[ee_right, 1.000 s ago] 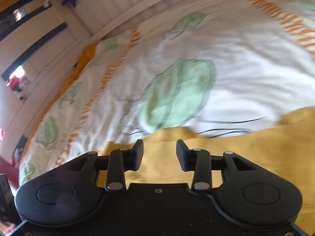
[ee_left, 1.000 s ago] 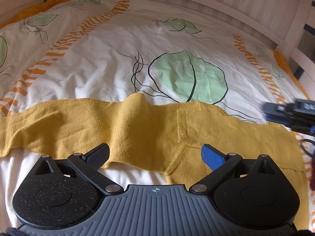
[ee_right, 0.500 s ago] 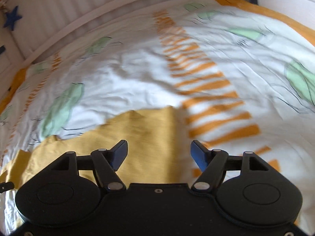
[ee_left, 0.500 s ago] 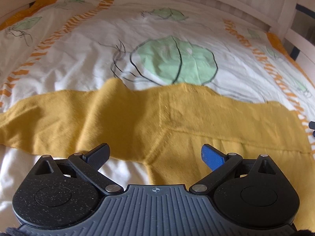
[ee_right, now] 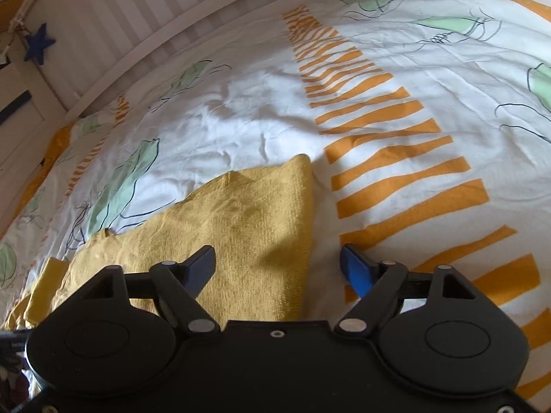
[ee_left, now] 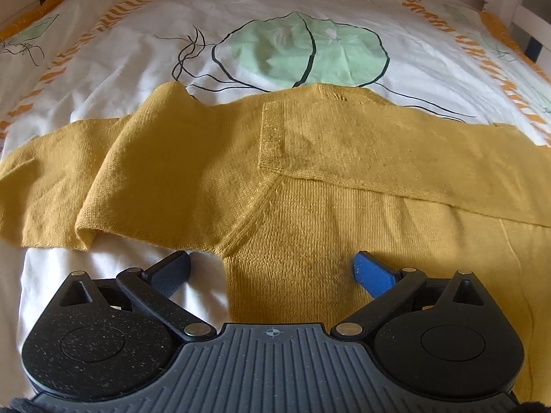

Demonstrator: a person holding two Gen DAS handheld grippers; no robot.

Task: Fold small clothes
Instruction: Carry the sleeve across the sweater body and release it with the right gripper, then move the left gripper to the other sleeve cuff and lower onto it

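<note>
Mustard knit sweater (ee_left: 344,179) flat on leaf-print duvet (ee_left: 275,17). Left gripper (ee_left: 272,270) and right gripper (ee_right: 277,265): jaws spread wide, holding nothing.

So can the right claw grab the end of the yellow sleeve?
Probably yes. The right claw is open, and the sleeve end lies flat on the duvet with its edge between the fingers. Nothing covers it or blocks the way.
</note>
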